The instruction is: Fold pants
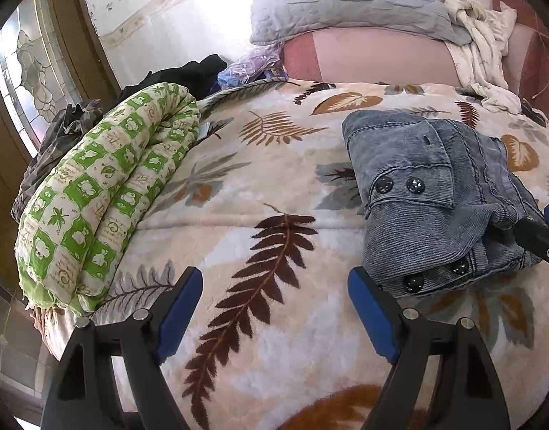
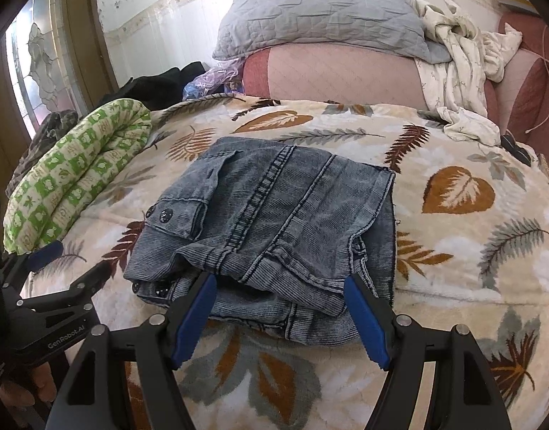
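Note:
Grey-blue corduroy pants [image 2: 274, 215] lie folded into a compact stack on the leaf-print blanket [image 2: 453, 251], flap pockets with dark snaps at their left side. My right gripper [image 2: 280, 281] is open, its blue pads [image 2: 367, 322] standing either side of the stack's near edge without squeezing it. In the left wrist view the pants [image 1: 435, 193] sit to the right. My left gripper [image 1: 274, 276] hangs open over bare blanket [image 1: 238, 186], nothing between its fingers, its right finger close to the pants' near corner. The right gripper [image 1: 539, 222] shows at the frame's right edge against the pants.
A rolled green-and-white quilt [image 1: 105, 193] lies along the bed's left edge, dark clothes [image 1: 192, 71] behind it. A grey pillow [image 2: 321, 14] and crumpled white cloth [image 2: 460, 68] rest on the pink headboard [image 2: 346, 75]. A glazed door [image 1: 27, 71] stands at far left.

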`<state>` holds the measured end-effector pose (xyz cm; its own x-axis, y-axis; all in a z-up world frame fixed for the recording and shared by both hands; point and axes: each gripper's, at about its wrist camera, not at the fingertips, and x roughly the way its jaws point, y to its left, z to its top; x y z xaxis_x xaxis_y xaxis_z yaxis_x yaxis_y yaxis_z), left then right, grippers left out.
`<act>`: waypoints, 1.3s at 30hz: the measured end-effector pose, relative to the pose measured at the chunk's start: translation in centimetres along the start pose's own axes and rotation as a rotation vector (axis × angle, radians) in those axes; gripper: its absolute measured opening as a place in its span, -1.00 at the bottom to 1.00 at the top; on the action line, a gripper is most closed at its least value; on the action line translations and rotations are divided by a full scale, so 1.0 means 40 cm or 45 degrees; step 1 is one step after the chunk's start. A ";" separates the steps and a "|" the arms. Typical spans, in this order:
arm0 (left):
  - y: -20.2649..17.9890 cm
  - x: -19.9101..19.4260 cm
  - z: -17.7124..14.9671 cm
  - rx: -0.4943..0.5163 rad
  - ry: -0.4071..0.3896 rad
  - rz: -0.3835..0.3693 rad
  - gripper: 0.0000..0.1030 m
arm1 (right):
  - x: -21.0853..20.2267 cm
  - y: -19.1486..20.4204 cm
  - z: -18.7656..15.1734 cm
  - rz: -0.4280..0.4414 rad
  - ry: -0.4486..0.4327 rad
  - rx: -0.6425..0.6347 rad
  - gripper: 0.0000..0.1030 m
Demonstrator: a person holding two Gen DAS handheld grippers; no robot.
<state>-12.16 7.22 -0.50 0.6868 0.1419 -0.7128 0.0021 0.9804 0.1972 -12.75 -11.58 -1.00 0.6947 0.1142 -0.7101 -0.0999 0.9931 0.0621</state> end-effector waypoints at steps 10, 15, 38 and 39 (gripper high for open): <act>0.001 -0.002 0.002 -0.007 -0.006 0.003 0.62 | 0.006 -0.004 -0.001 -0.005 0.007 0.006 0.49; 0.003 -0.007 0.004 -0.015 -0.014 0.004 0.62 | 0.008 -0.004 0.000 -0.004 0.010 0.004 0.49; 0.007 -0.075 0.041 -0.057 -0.103 -0.074 0.62 | -0.001 -0.062 0.013 -0.057 -0.020 0.138 0.50; 0.007 -0.078 0.042 -0.059 -0.103 -0.078 0.63 | -0.003 -0.065 0.013 -0.055 -0.023 0.144 0.50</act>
<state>-13.07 6.82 2.90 0.7428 0.0719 -0.6657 0.0135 0.9924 0.1222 -12.18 -14.15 -0.72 0.7092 0.0707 -0.7014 0.0107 0.9938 0.1110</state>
